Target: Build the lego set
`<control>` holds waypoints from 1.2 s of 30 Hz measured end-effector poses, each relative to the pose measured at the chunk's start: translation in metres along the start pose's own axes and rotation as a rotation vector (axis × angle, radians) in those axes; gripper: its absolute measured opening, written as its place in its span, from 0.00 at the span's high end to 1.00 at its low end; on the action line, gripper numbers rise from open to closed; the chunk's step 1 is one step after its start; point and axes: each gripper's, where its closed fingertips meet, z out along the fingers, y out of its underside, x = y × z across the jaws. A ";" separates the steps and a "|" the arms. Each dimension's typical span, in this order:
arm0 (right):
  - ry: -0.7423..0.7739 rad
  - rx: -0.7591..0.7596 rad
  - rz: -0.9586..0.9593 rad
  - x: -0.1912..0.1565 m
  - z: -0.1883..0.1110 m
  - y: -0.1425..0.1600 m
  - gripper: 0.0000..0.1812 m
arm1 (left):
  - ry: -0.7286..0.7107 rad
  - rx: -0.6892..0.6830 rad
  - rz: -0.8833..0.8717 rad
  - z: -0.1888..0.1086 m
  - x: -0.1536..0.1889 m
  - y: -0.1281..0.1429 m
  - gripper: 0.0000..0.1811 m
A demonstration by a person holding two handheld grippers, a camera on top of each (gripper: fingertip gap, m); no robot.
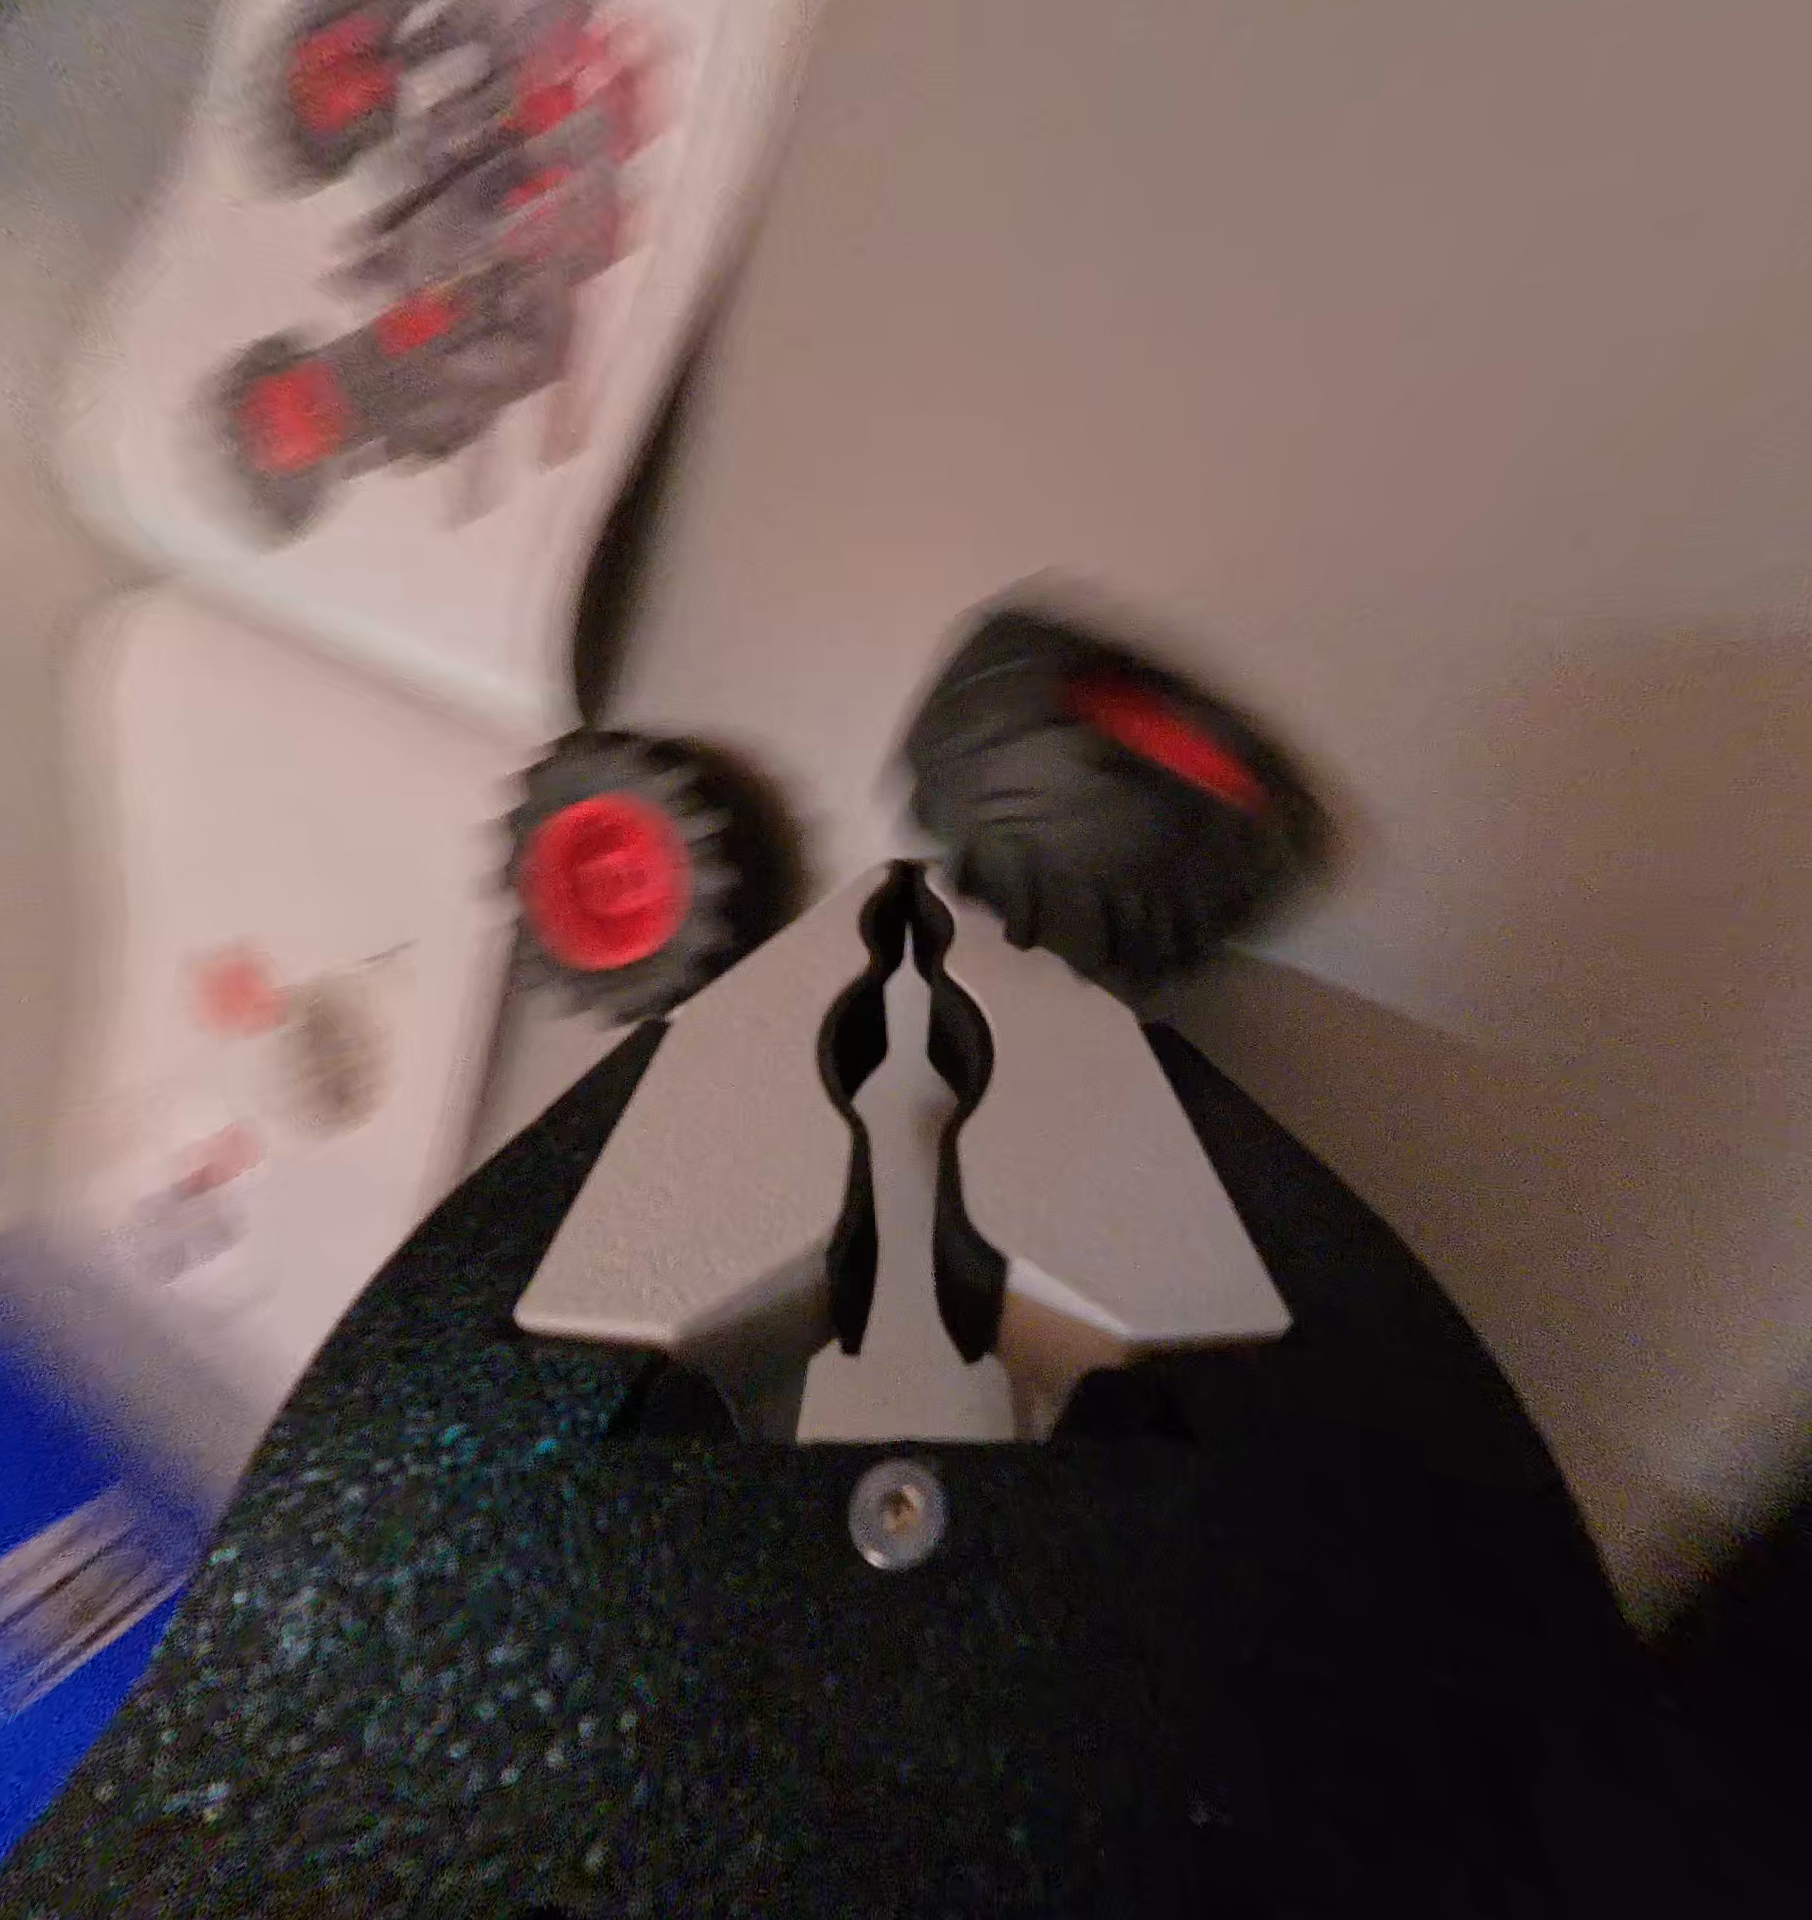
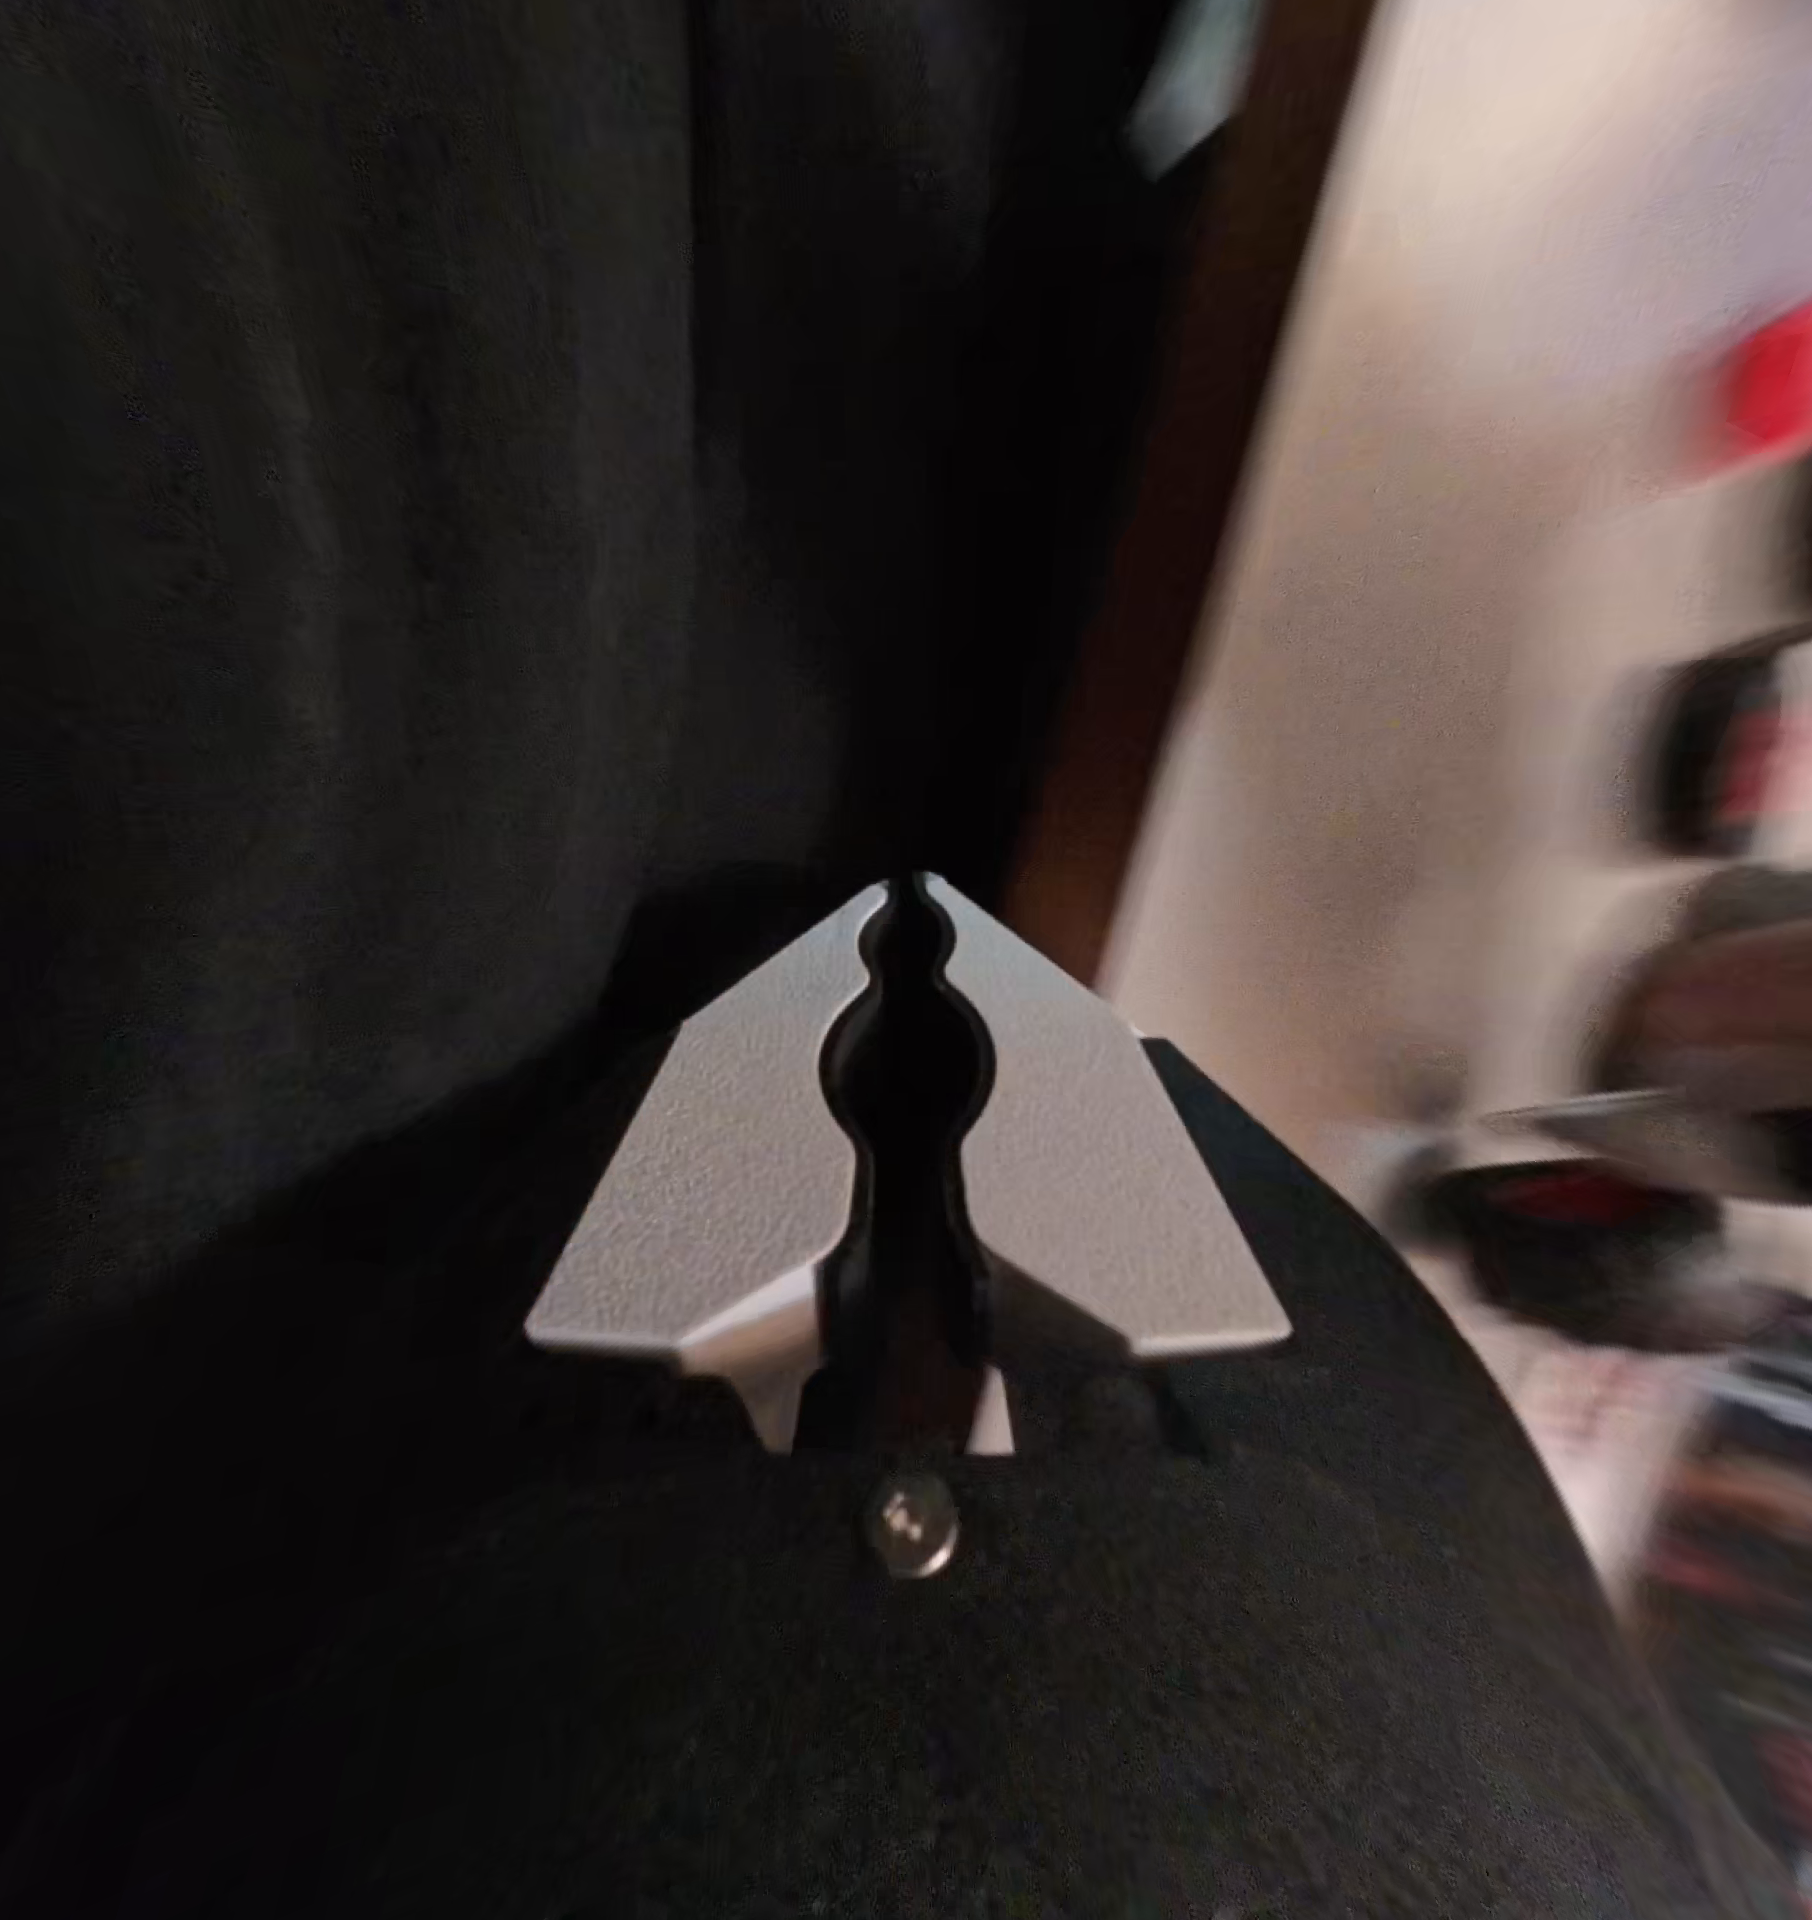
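Observation:
In the left wrist view my left gripper (image 1: 904,883) is shut and empty, its tip just above the beige table. Two black wheels with red hubs lie right ahead of it: one (image 1: 637,878) to the left with its hub facing me, one (image 1: 1099,800) to the right, tilted. The open instruction booklet (image 1: 403,343) lies at the upper left, blurred. In the right wrist view my right gripper (image 2: 914,888) is shut and empty, off the table's edge, in front of dark cloth. A blurred black wheel with a red hub (image 2: 1577,1226) shows at the right.
A blue box (image 1: 29,1538) sits at the lower left of the left wrist view. The table's brown edge (image 2: 1172,582) runs up the right wrist view, with dark fabric (image 2: 362,623) to its left. Blurred red and black pieces (image 2: 1795,395) lie at the far right.

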 end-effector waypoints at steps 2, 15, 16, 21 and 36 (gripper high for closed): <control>0.041 0.277 0.192 0.025 -0.038 -0.042 1.00 | 0.014 0.077 -0.060 -0.008 -0.005 -0.003 1.00; 0.755 0.186 0.442 0.163 -0.234 0.101 0.97 | 0.150 0.394 -0.019 -0.010 0.004 -0.074 0.97; 0.782 0.193 0.477 0.163 -0.234 0.109 0.96 | 0.178 0.421 -0.013 -0.008 0.009 -0.080 0.93; 0.713 0.093 0.532 0.141 -0.201 0.136 0.94 | 0.163 0.419 0.045 -0.004 0.004 -0.093 0.93; 0.597 0.106 0.555 0.118 -0.154 0.135 0.94 | 0.188 0.082 0.159 0.071 -0.059 -0.126 0.54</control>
